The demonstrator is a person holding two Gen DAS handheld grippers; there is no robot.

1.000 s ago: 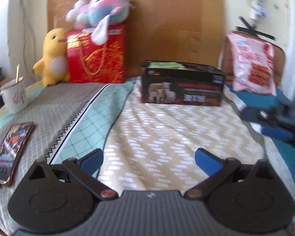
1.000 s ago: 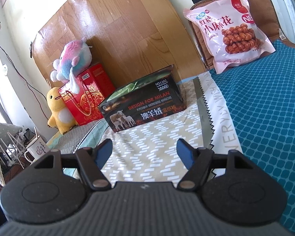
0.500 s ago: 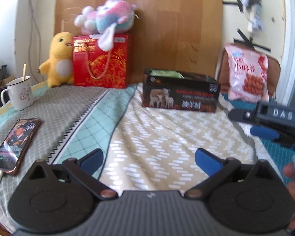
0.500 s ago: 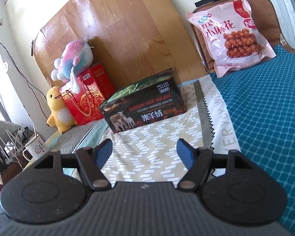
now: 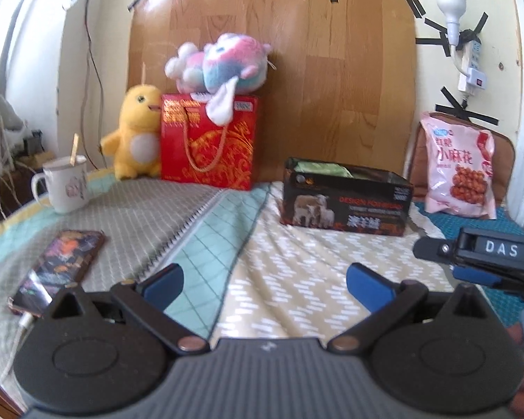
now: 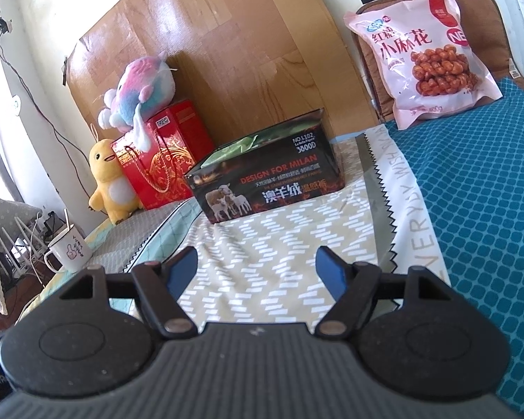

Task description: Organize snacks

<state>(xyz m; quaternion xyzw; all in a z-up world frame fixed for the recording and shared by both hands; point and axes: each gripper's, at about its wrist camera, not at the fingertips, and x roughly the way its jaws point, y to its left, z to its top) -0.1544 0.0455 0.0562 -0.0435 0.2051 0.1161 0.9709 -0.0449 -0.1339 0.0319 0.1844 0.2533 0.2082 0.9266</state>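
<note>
Covering the bed: one patchwork cloth [image 6: 297, 244] of grey, teal, beige and blue panels gives a soft, flat bed for everything else.
Headboard: one wooden panel [image 5: 297, 52], taped to the wall, backs the propped items.
Black box: one open-topped box [image 6: 269, 181] sits mid-bed, likely the bin for the snacks; something green shows inside.
Red gift bag: one [image 5: 209, 146], upright against the panel, carrying one pastel plush [image 5: 223, 63].
Snack bag: one pink bag [image 6: 422, 56] leans on a brown cushion [image 6: 489, 7] at far right, well apart from the box.
Yellow duck plush: one [image 5: 136, 132], beside the gift bag.
Mug: one [image 5: 64, 185], left edge.
Phone: one [image 5: 59, 265], plugged in.
Left gripper: [image 5: 263, 281] jaws wide, empty.
Right gripper: [image 6: 256, 272] jaws wide, empty, aimed toward box and snack bag.
</note>
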